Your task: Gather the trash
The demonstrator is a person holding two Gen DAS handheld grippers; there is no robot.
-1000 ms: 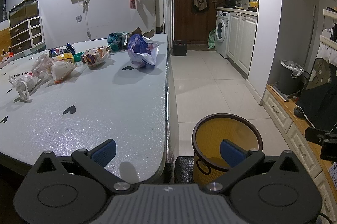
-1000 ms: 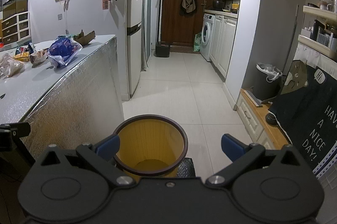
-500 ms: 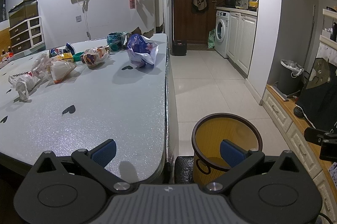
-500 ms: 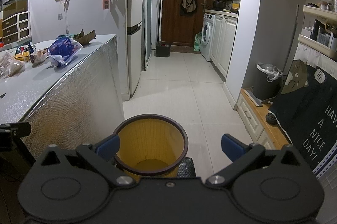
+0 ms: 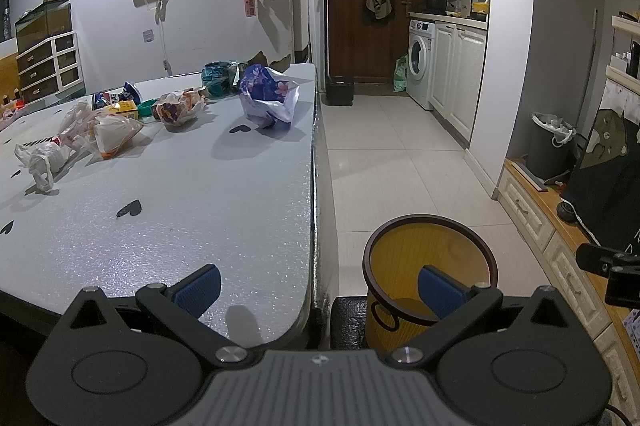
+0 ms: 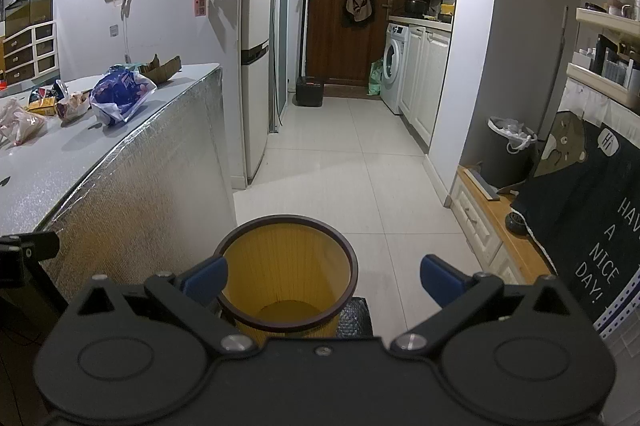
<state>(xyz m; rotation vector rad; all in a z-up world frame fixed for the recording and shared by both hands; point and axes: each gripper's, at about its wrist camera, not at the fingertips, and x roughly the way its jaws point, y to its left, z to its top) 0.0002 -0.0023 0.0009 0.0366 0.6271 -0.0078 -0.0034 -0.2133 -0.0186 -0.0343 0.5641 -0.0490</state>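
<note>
Bin (image 6: pixel 288 266) on floor beside table (image 5: pixel 200 226).
Both grippers, left (image 5: pixel 318 284) and right (image 6: pixel 322 276), gape empty near bin; trash bags (image 5: pixel 268 100) lie far along table.

yellow bin (image 5: pixel 430 258): 1 | grey lined bin (image 5: pixel 549 146): 1 | table (image 5: pixel 200 218): 1 | blue-purple bag (image 5: pixel 269 100): 1 | other crumpled bags and wrappers on table: about 6, far ones blurred | washing machine (image 5: pixel 419 64): 1 | hand-held gripper: 2, left (image 5: pixel 318 290), right (image 6: pixel 324 276)
</note>
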